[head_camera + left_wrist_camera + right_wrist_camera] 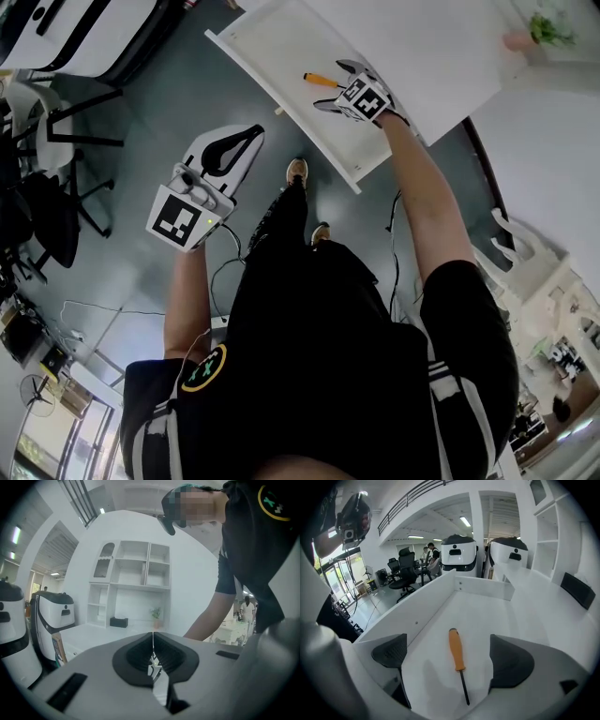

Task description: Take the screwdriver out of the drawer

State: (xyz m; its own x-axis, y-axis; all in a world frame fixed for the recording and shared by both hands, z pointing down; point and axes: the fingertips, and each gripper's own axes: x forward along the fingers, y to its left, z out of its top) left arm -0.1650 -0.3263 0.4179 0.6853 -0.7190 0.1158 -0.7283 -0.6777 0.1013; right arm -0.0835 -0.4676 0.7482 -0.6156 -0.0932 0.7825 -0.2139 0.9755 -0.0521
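Note:
A screwdriver with an orange handle and a thin dark shaft lies flat on the floor of the open white drawer. My right gripper is open inside the drawer, one jaw on each side of the screwdriver, not touching it. The head view shows the screwdriver just left of the right gripper, in the pulled-out drawer. My left gripper hangs shut over the floor, well clear of the drawer. Its pads meet with nothing between them.
The drawer juts out from a white table with a small potted plant on it. Office chairs stand at the left. White shelves and two white machines stand farther off. The person's feet are on the grey floor below the drawer.

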